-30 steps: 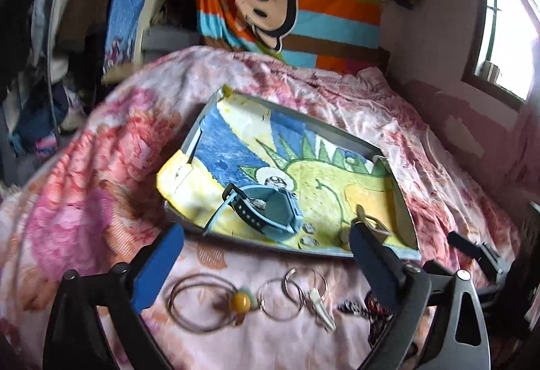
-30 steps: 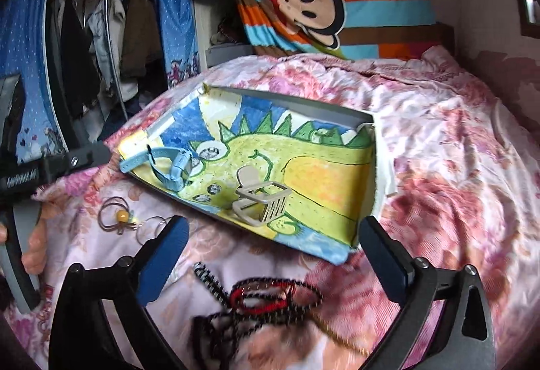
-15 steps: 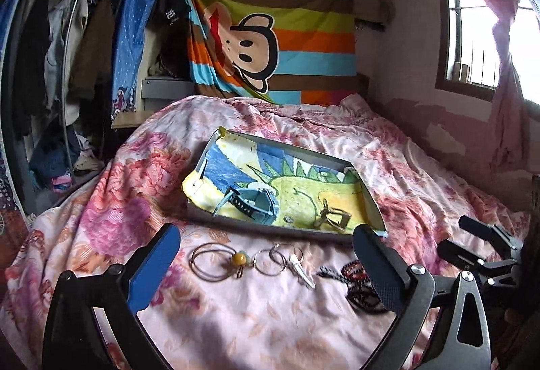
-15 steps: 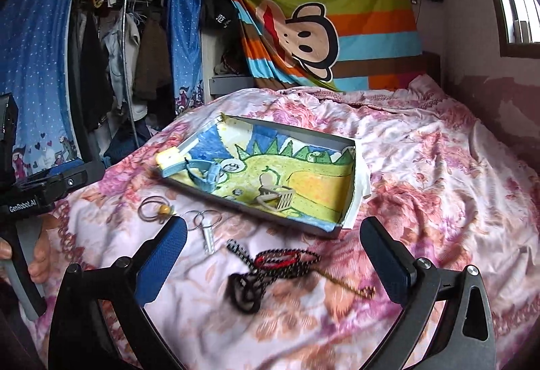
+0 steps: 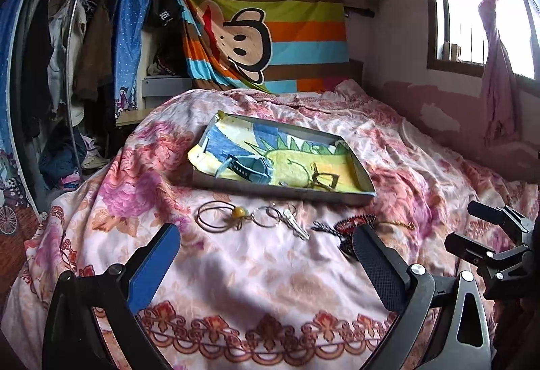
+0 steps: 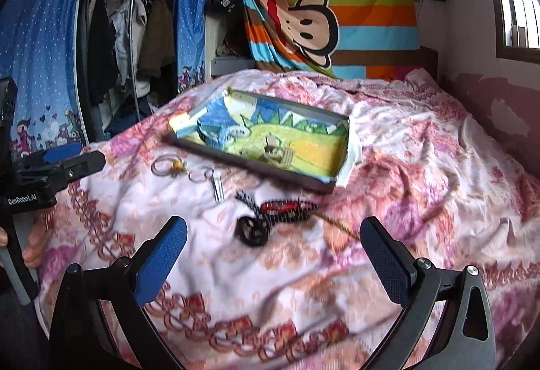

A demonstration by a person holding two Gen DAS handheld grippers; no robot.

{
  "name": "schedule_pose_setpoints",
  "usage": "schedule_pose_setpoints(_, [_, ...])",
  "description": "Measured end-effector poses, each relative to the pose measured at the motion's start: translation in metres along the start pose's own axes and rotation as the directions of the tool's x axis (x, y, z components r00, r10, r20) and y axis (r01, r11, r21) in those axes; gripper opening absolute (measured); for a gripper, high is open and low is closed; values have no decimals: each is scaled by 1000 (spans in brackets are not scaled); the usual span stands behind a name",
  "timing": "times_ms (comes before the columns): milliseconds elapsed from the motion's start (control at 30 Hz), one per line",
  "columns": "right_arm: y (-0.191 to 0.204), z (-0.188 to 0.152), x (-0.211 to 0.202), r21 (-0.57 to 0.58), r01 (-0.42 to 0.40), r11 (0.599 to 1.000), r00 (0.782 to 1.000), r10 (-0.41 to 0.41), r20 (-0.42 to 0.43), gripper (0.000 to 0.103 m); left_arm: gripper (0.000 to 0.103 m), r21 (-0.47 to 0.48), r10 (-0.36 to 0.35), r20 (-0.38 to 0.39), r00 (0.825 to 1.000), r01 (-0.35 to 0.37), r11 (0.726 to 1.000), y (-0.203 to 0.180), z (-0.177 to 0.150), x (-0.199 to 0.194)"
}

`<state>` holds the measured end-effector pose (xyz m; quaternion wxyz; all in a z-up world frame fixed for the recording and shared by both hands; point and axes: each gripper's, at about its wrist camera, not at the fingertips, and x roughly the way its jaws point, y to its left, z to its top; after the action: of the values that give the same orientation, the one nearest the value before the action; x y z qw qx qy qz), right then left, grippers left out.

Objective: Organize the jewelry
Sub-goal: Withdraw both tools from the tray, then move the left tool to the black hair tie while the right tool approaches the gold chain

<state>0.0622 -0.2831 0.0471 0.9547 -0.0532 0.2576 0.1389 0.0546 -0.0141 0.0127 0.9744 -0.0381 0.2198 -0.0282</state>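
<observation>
A grey tray [image 5: 283,192] lined with a dinosaur drawing lies on the bed; it also shows in the right wrist view [image 6: 256,165]. In it lie a blue watch [image 5: 248,167] and a beige hair clip [image 6: 278,154]. In front of the tray lie wire bangles with a yellow bead [image 5: 219,218], key rings with a key [image 5: 287,223] and a black-and-red beaded necklace [image 6: 273,211]. My left gripper [image 5: 266,263] is open and empty, well short of the bangles. My right gripper [image 6: 273,255] is open and empty, just short of the necklace.
The bed has a pink floral cover [image 5: 270,285]. A clothes rack [image 5: 67,49] stands to the left, a striped monkey blanket [image 5: 266,32] hangs on the back wall, and a window [image 5: 472,8] is at the right. The other gripper shows at each view's edge [image 6: 50,167].
Both grippers have pulled back and up from the tray, so the tray and jewelry look smaller and farther. Nothing was picked up; both stayed open.
</observation>
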Motion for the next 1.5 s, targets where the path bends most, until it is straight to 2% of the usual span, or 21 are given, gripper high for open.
schedule_pose_setpoints(200, [-12, -8, 7, 22, 16, 1000, 998, -14, -62, 101, 103, 62, -8, -53, 999, 12, 998, -10, -5, 9])
schedule_pose_setpoints(433, [-42, -8, 21, 95, 0, 995, 991, 13, -131, 101, 103, 61, -22, -127, 992, 30, 998, -8, -9, 22])
schedule_pose_setpoints(767, [-76, -6, 59, 79, -31, 996, 968, 50, -245, 101, 103, 8, -180, -229, 957, 187, 982, -17, -9, 52])
schedule_pose_setpoints(867, [-84, -2, 71, 78, -62, 995, 962, 80, -261, 101, 103, 10, -272, -254, 928, 283, 959, -30, -7, 64])
schedule_pose_setpoints(1000, [-96, 3, 88, 69, -88, 994, 959, 103, -265, 100, 103, 36, -355, -289, 889, 381, 924, -51, -4, 77])
schedule_pose_setpoints(1067, [-99, 5, 98, 57, -93, 994, 958, 105, -266, 95, 103, 39, -387, -333, 860, 423, 905, -62, -4, 89])
schedule_pose_setpoints(1200, [-98, 8, 119, 49, -120, 992, 953, 129, -274, 76, 100, 17, -406, -414, 815, 453, 891, -75, -6, 111])
schedule_pose_setpoints(1333, [-93, 9, 137, 16, -138, 990, 944, 137, -301, 56, 92, -7, -396, -473, 787, 446, 895, -84, -7, 132])
schedule_pose_setpoints(1467, [-89, 5, 150, 0, -154, 988, 928, 144, -344, 47, 85, -33, -398, -514, 760, 446, 895, -89, -9, 149])
schedule_pose_setpoints(1500, [-89, 4, 152, -1, -157, 988, 924, 146, -353, 47, 84, -43, -404, -529, 746, 452, 891, -90, -11, 154])
